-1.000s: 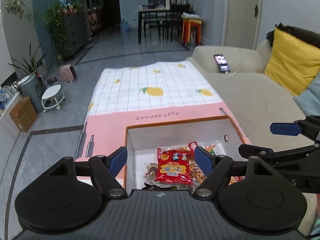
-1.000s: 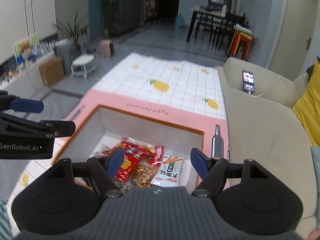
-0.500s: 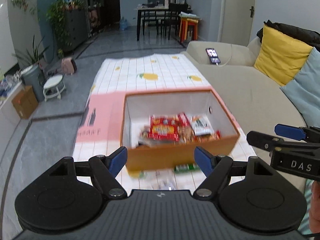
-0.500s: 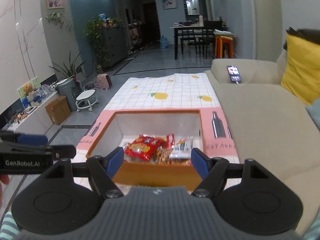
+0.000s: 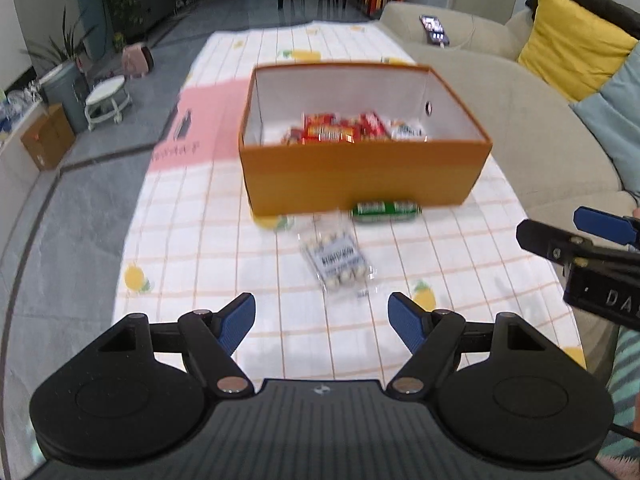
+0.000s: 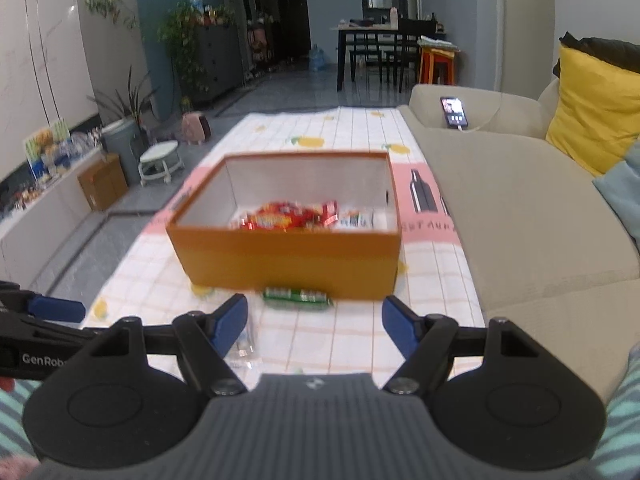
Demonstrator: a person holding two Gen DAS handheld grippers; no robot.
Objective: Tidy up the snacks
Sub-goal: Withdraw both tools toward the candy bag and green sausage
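Left tongs (image 5: pixel 321 322): spread wide, nothing between the blue pads, held level above the near end of the counter (image 5: pixel 192 240) and pointed along it toward the orange box (image 5: pixel 362 178). Directly ahead of them, flat on the checked cloth, a clear packet of pale round snacks (image 5: pixel 338 258), apart from both fingers. Beyond that, a green wrapped roll (image 5: pixel 385 209) lying crosswise, just beside or touching the box's near wall; cannot tell which through the blur.

Right tongs (image 6: pixel 315 330): likewise spread and empty, level, aimed at the same box (image 6: pixel 288 258), with the green roll (image 6: pixel 297 297) just past the fingertips and between them. Seen from the left wrist view, reaching in from the right edge (image 5: pixel 576 236), off the counter's side, over the sofa's edge.

Inside the box, low on its floor: red snack packets (image 5: pixel 330 131) bunched in the middle, a white packet (image 5: pixel 406 130) next to them on the sofa side.

Alongside the counter, a beige sofa (image 6: pixel 520 208) carrying a lit phone (image 6: pixel 454 111) on its far arm and a yellow cushion (image 6: pixel 592 108).
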